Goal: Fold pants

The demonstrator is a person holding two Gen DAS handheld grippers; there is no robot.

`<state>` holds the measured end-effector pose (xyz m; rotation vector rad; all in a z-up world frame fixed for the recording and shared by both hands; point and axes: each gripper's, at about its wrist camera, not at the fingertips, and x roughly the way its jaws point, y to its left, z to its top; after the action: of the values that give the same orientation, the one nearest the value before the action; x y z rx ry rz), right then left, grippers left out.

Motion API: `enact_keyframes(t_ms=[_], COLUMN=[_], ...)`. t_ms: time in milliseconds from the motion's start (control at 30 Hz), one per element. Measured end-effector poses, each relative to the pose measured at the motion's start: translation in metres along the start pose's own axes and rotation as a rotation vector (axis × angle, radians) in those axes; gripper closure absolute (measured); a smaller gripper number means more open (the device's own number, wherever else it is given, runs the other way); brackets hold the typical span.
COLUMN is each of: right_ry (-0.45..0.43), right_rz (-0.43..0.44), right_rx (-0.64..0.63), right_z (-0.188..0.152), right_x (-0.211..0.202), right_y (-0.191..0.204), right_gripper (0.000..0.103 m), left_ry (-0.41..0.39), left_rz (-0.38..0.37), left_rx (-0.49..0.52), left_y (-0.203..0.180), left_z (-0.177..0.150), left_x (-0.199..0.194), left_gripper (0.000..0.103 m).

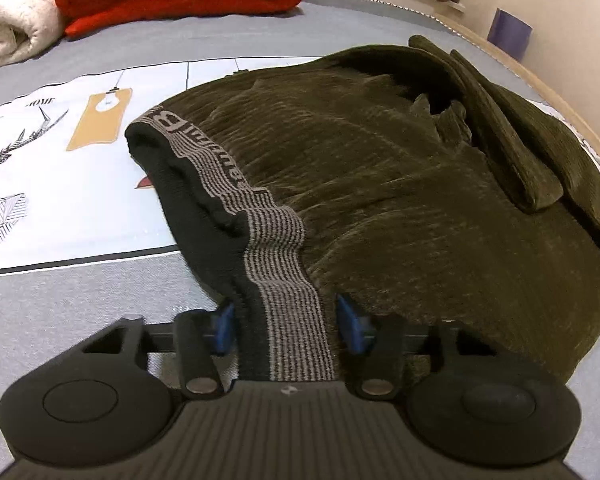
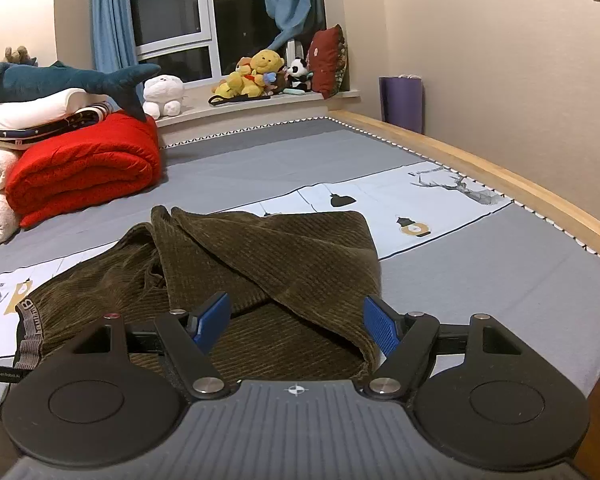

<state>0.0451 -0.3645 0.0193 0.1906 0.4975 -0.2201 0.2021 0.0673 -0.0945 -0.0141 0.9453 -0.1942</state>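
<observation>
Across the grey bed (image 2: 480, 280), the olive corduroy pants (image 1: 380, 184) lie partly folded on the printed sheet panel, well apart from the red quilt (image 2: 84, 168) stacked toward the window. The legs are already doubled back over the seat, though the top layer sits crooked and rumpled. At the end of the pants farthest from the quilt, the left gripper (image 1: 284, 322) straddles the striped waistband (image 1: 288, 308): its blue fingers (image 1: 350, 322) stand on either side of the band, half closed, and seem not quite to pinch it yet, though the band hides the contact on one side. The right gripper (image 2: 296, 320) hangs over the folded edge of the pants, its fingers spread wide and gripping nothing.

The step in hand looks like taking hold of the waistband end for another fold. Next, the left fingers need to close firmly through both layers of the band, the right needs a matching hold on its side, and both ends should then be lifted together and carried over toward the quilt side, keeping the edges aligned.
</observation>
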Motion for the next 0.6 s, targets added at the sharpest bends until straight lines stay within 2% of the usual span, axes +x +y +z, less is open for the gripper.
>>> enact_keyframes(t_ms=[67, 267, 433, 600], right_ry=[0.0, -0.003, -0.012, -0.024], right_rz=[-0.002, -0.011, -0.013, -0.004], right_rx=[-0.003, -0.024, -0.03, -0.023], right_z=[0.0, -0.001, -0.001, -0.004], right_x=[0.0, -0.001, -0.005, -0.011], right_y=[0.001, 0.005, 0.006, 0.003], right_gripper=[0.028, 0.028, 0.028, 0.028], left_ry=[-0.003, -0.04, -0.055, -0.064], left_rz=[-0.02, -0.017, -0.037, -0.029], left_rx=[-0.02, 0.017, -0.013, 0.004], left_y=[0.004, -0.002, 0.003, 0.009], left_z=[0.001, 0.002, 0.006, 0.006], left_x=[-0.002, -0.013, -0.027, -0.045], left_gripper=[0.063, 0.076, 0.079, 0.079])
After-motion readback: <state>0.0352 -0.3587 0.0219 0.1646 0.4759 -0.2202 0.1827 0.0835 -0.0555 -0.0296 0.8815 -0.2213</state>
